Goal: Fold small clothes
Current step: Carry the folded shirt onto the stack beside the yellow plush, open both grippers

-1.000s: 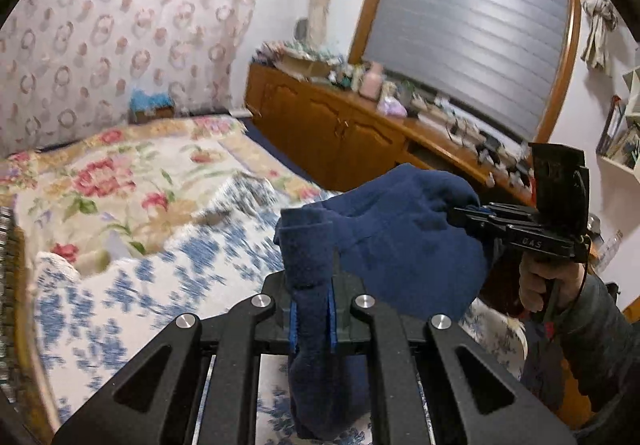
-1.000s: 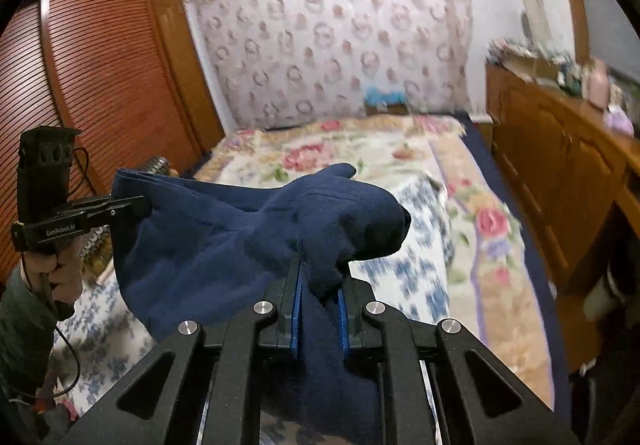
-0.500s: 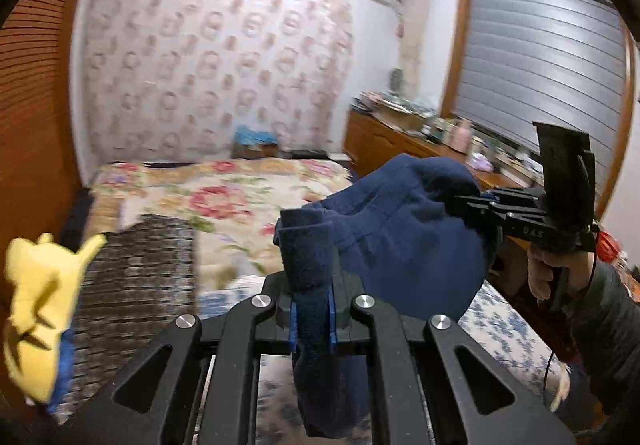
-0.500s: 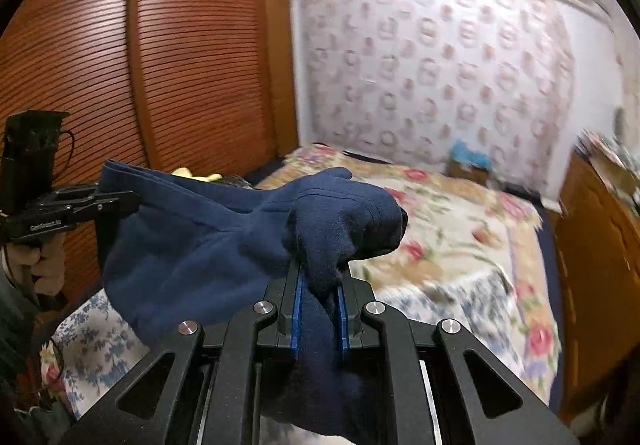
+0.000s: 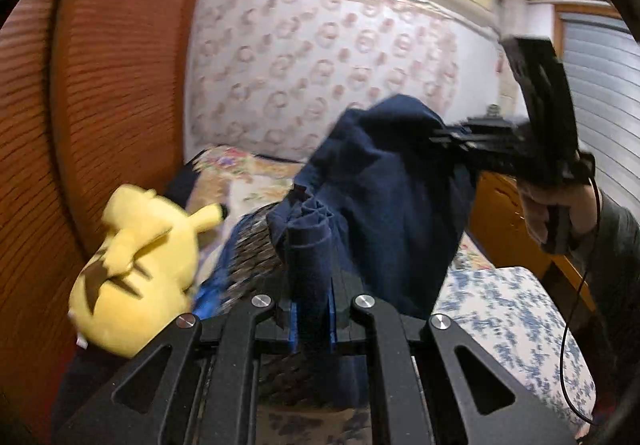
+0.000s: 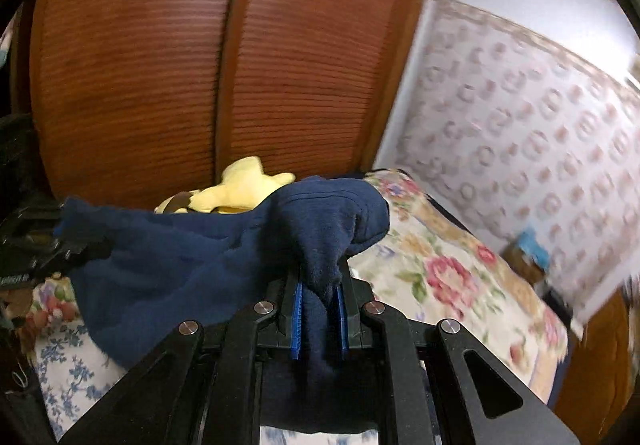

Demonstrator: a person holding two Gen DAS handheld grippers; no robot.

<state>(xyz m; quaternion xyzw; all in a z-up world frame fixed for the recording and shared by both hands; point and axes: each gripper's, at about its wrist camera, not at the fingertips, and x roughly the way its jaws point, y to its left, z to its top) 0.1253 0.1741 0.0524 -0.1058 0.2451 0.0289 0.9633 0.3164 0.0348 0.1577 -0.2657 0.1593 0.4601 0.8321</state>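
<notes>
A dark navy fleece garment (image 5: 384,197) hangs in the air, stretched between my two grippers. In the left wrist view my left gripper (image 5: 312,293) is shut on one bunched edge of it, the cloth pinched between the blue pads. My right gripper (image 5: 444,137), held by a hand (image 5: 548,213), grips the far corner at the upper right. In the right wrist view my right gripper (image 6: 319,297) is shut on a fold of the garment (image 6: 180,265). The cloth sags leftwards to my left gripper (image 6: 60,241) at the frame's edge. Both views are motion-blurred.
A yellow plush toy (image 5: 136,265) lies by the ribbed wooden wardrobe doors (image 6: 180,65). Below the garment is the bed with a rose-patterned cover (image 6: 460,277) and a blue-and-white floral quilt (image 5: 512,309). A wooden cabinet (image 5: 496,213) stands at the right.
Both views have swung left, away from the cabinet and shutter, to face the wardrobe and the plush toy. The garment stays held between both grippers, and the right gripper has risen and rolled.
</notes>
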